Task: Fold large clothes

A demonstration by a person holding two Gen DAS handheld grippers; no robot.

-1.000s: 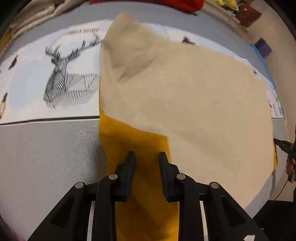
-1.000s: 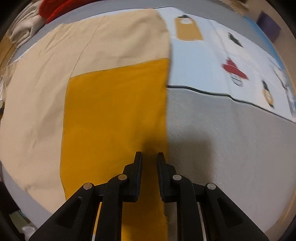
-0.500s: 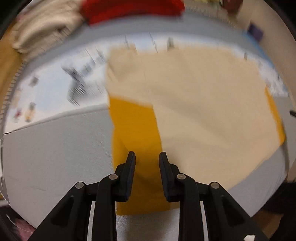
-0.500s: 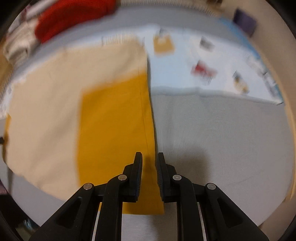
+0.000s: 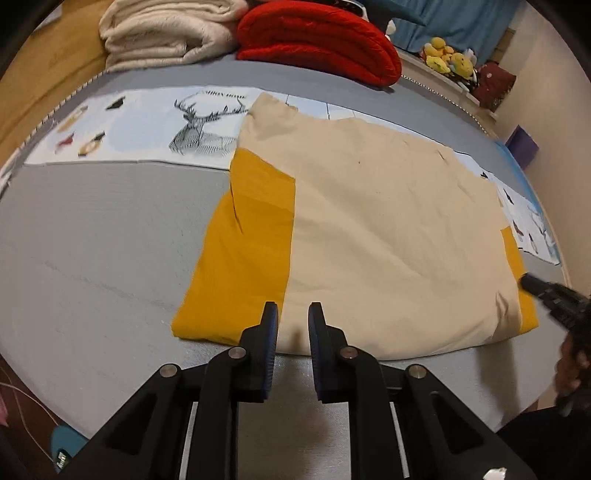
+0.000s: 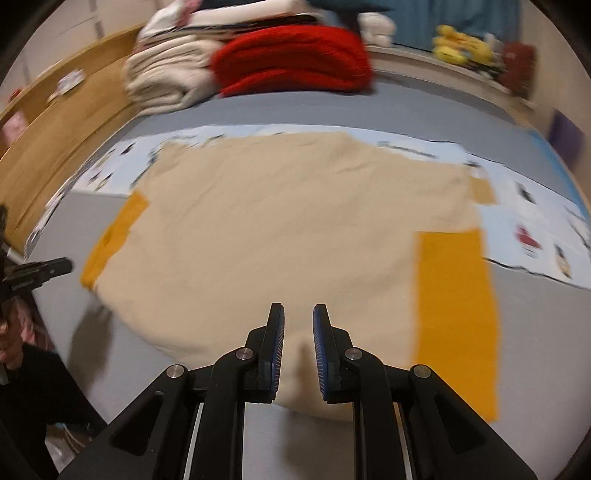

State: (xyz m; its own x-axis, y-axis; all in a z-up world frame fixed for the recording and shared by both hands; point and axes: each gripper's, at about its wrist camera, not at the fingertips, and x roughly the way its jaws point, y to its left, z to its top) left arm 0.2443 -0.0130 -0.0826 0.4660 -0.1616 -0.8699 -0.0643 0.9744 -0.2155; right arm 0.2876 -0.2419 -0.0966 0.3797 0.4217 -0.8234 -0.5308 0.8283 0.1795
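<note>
A beige garment [image 5: 388,229] with mustard-yellow sleeves lies flat on the grey bed [image 5: 92,236]. One yellow sleeve [image 5: 243,251] is folded along its left side, and a yellow strip [image 5: 517,258] shows at its right edge. My left gripper [image 5: 292,321] hovers over the garment's near hem; its jaws are closing, a narrow gap remains and nothing is between them. In the right wrist view the garment [image 6: 277,229] is blurred, with a yellow sleeve [image 6: 454,302] at the right. My right gripper [image 6: 298,321] hangs over the near hem, narrowly open and empty. Each gripper's tip shows in the other's view: the right gripper [image 5: 532,284] and the left gripper [image 6: 55,267].
A folded cream blanket [image 5: 166,33] and a folded red blanket [image 5: 317,40] are stacked at the far end of the bed. A printed sheet with a deer [image 5: 199,125] lies under the garment's far edge. Yellow plush toys [image 5: 448,59] sit on a ledge. A wooden board [image 6: 55,122] runs along the left.
Both grippers have pulled back and up from the yellow sleeves toward the near hem, so the whole garment now shows. The left jaws have narrowed slightly.
</note>
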